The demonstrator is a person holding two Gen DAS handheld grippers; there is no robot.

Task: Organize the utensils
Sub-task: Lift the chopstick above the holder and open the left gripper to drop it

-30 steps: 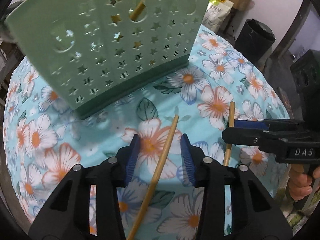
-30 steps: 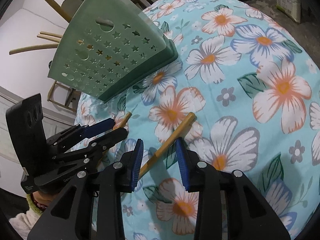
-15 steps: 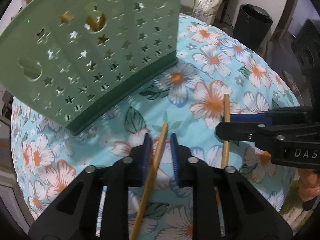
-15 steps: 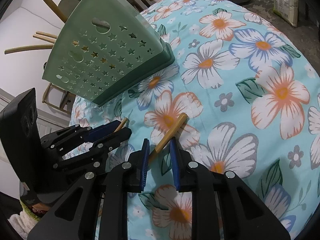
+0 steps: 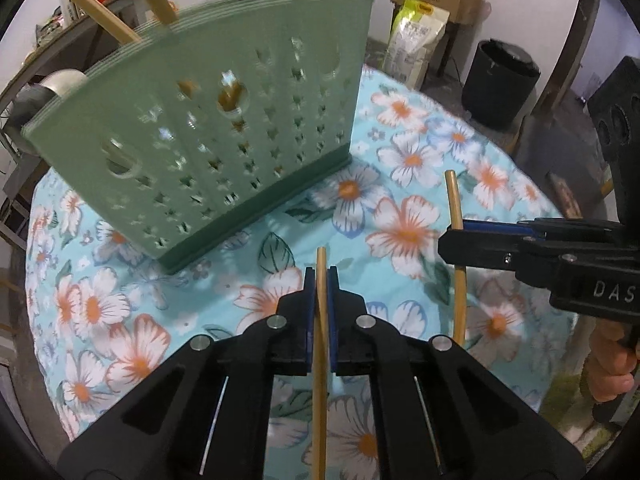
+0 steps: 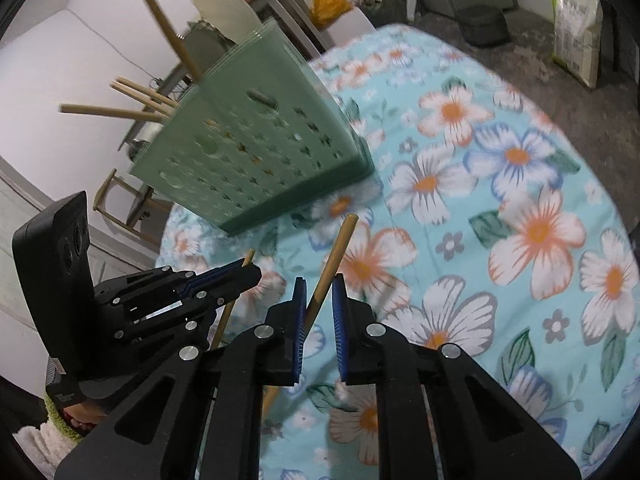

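Two grippers each hold one wooden chopstick above the flowered tablecloth [image 5: 400, 128]. The left gripper [image 5: 319, 280] has its blue pads pressed together on a chopstick [image 5: 320, 344] that runs up between them, its tip poking out just past the fingers. From the right wrist camera this same gripper [image 6: 244, 270] shows at the near left, pinching its stick [image 6: 226, 316] with the tip just beyond the pads. The right gripper [image 6: 319, 292] grips the second chopstick [image 6: 332, 264], which leans against its left pad and rises to the far side; a small gap shows at the right pad. In the left wrist view that gripper [image 5: 452, 236] reaches in from the right, clamped on its stick [image 5: 456, 224]. Beyond both tools, to the far left, stands the green utensil holder [image 5: 224, 128], perforated with stars and round holes, resting on the cloth. More chopsticks [image 6: 120, 110] and a pale spoon [image 6: 224, 12] stick out of its top.
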